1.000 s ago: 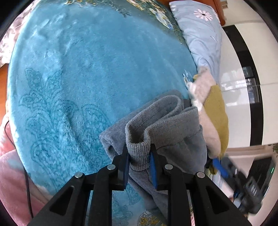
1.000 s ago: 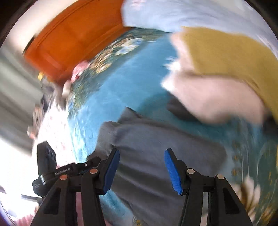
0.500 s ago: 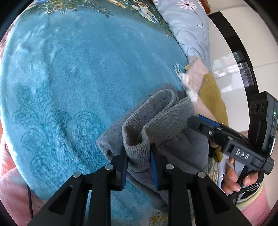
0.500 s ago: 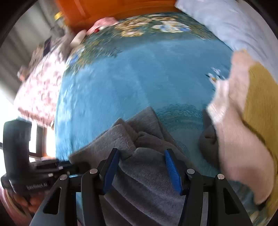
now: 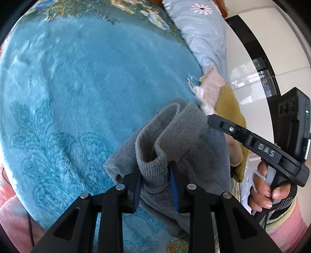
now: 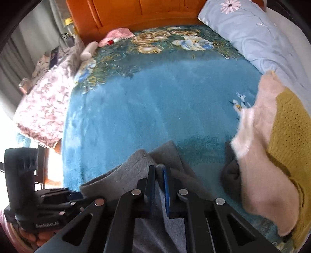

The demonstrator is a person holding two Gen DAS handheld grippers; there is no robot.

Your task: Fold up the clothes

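A grey fleece garment (image 5: pixel 186 136) lies bunched on the blue plush blanket (image 5: pixel 77 87). My left gripper (image 5: pixel 154 175) is clamped on its ribbed cuff (image 5: pixel 151 165), and its jaws are opening slightly with the cuff still pressed between the pads. My right gripper (image 6: pixel 159 171) points down onto the same grey garment (image 6: pixel 136 165). Its jaws are closing to a narrow slit with a thin fold of fabric pinched between them. The left wrist view shows the right gripper (image 5: pixel 258 148) coming in from the right, held by a hand (image 5: pixel 262 190).
To the right is a pile with a cream fuzzy garment (image 6: pixel 258 155), a mustard knit (image 6: pixel 287 132) and a dark item (image 6: pixel 231 175). A light blue pillow (image 6: pixel 252 35) and an orange headboard (image 6: pixel 136 11) are at the back. A pink floral quilt (image 6: pixel 42 109) lies on the left.
My right gripper swung in from the right over the grey garment and went from wide open to nearly closed on a fold. The left gripper kept its hold on the cuff.
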